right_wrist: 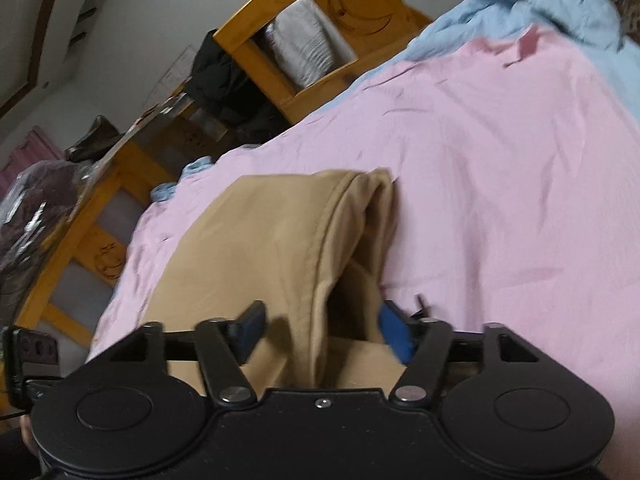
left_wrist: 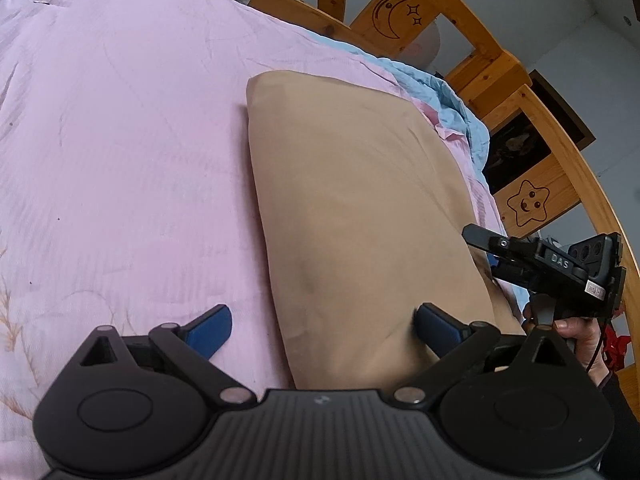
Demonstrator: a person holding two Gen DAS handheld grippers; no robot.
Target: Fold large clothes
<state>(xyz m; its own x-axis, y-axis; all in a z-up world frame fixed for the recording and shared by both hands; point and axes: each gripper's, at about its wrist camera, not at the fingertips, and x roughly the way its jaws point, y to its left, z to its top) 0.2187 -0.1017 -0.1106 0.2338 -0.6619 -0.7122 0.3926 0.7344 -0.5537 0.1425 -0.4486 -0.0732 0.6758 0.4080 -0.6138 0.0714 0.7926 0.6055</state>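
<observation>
Left wrist view: one folded tan cloth garment (left_wrist: 360,208) at frame centre on one pink quilted bedspread (left_wrist: 120,140), left gripper (left_wrist: 324,326) spread wide and empty over its near edge, right gripper (left_wrist: 486,254) at right edge; right wrist view: right gripper (right_wrist: 322,330) released, jaws apart astride the garment's (right_wrist: 272,240) raised fold, one blue sheet (right_wrist: 520,4) upper right.

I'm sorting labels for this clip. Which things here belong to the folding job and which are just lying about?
Belongs to the job:
tan garment
left tool
right tool
pink bedspread it lies on

Just lying about:
blue sheet
wooden bed rail
dark clothes
</observation>
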